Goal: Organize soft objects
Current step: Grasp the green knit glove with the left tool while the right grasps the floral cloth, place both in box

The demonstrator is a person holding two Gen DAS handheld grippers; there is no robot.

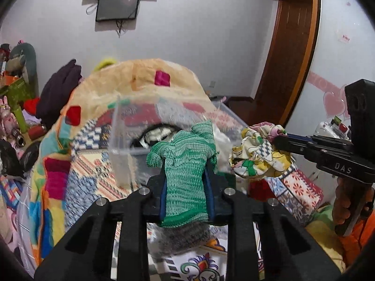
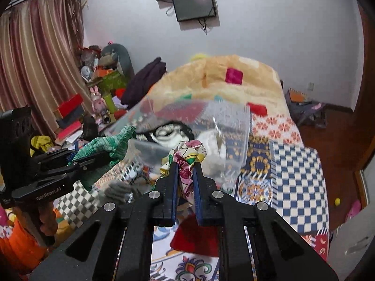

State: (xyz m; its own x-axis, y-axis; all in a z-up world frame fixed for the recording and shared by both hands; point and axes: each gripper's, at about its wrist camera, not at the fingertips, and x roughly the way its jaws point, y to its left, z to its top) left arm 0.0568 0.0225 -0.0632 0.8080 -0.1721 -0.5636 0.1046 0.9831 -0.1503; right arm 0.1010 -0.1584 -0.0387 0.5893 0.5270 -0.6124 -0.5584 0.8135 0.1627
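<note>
My left gripper (image 1: 186,175) is shut on a green knit glove (image 1: 185,164), held up in front of a clear plastic box (image 1: 121,126) on the bed. The glove also shows at the left of the right wrist view (image 2: 105,146). My right gripper (image 2: 186,164) is shut on a floral patterned cloth (image 2: 189,154), close to the box's near wall (image 2: 234,126). The cloth shows in the left wrist view (image 1: 255,149) to the right of the glove. Inside the box lie a black-and-white item (image 2: 168,131) and something white.
A patchwork bedspread (image 2: 297,168) covers the bed, with a folded peach blanket (image 1: 140,79) behind the box. A grey glove (image 2: 117,192) and a red cloth (image 2: 196,238) lie on the bed below the grippers. Clutter and toys (image 2: 100,82) stand at the left by the curtain.
</note>
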